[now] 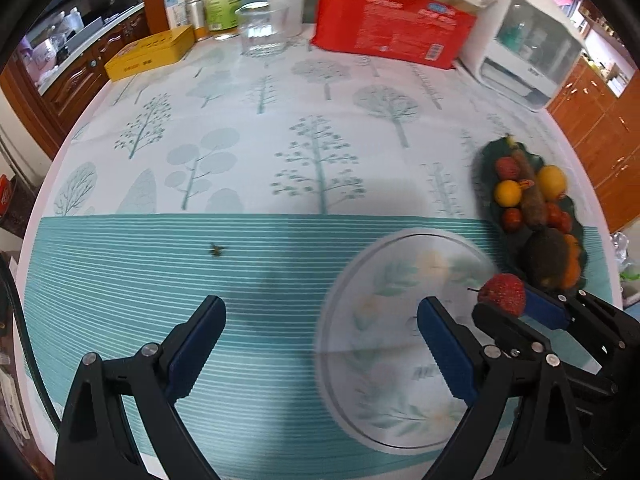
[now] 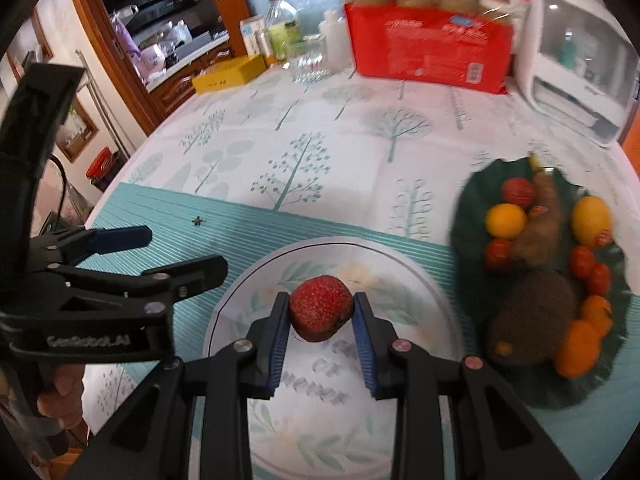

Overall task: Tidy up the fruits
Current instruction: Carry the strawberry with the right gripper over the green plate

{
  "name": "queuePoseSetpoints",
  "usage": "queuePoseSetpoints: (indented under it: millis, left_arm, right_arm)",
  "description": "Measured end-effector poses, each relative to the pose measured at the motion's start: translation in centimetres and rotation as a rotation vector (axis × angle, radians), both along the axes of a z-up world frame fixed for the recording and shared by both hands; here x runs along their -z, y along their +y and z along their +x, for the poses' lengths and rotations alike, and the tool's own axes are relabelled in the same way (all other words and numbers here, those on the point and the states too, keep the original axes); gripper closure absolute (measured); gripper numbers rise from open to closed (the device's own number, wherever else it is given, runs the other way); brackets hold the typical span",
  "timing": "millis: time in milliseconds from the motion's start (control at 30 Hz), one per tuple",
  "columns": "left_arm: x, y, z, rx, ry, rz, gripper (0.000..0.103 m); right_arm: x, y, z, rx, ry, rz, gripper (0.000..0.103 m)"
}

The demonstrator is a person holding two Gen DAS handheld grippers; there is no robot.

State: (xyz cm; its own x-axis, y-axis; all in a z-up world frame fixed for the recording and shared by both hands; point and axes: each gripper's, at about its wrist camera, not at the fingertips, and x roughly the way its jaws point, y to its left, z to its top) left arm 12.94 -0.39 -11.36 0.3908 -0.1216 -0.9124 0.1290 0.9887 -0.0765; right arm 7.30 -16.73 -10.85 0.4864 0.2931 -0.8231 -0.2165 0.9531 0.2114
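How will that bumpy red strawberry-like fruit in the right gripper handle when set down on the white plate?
The bumpy red fruit looks rounded, so it may roll on the flat white floral plate. Its pitted skin probably gives the right gripper's ribbed blue pads decent friction. It seems small and likely light; whether it is soft is unclear.

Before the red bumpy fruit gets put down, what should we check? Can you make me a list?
1. Red bumpy fruit squeezed between the right gripper's jaws: ok.
2. Fruit over the white flowered plate: ok in the right wrist view, though how high it hangs, cannot tell.
3. Room on that plate: ok, no other fruit shows on it.
4. Left gripper out of the way: ok, its jaws are open with nothing in them, left of the fruit.
5. Dark green dish of other fruit clear of the path: ok, it sits off to the right.
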Motion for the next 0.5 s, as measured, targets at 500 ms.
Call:
queuePoseSetpoints:
  millis: [500]
  left_arm:
    - [-9.1, -11.1, -0.4, 0.164, -0.139, -0.054, 0.007]
  right_arm:
    - [-10.0, -12.5, -2.4, 0.244, -0.165, -0.045, 0.072]
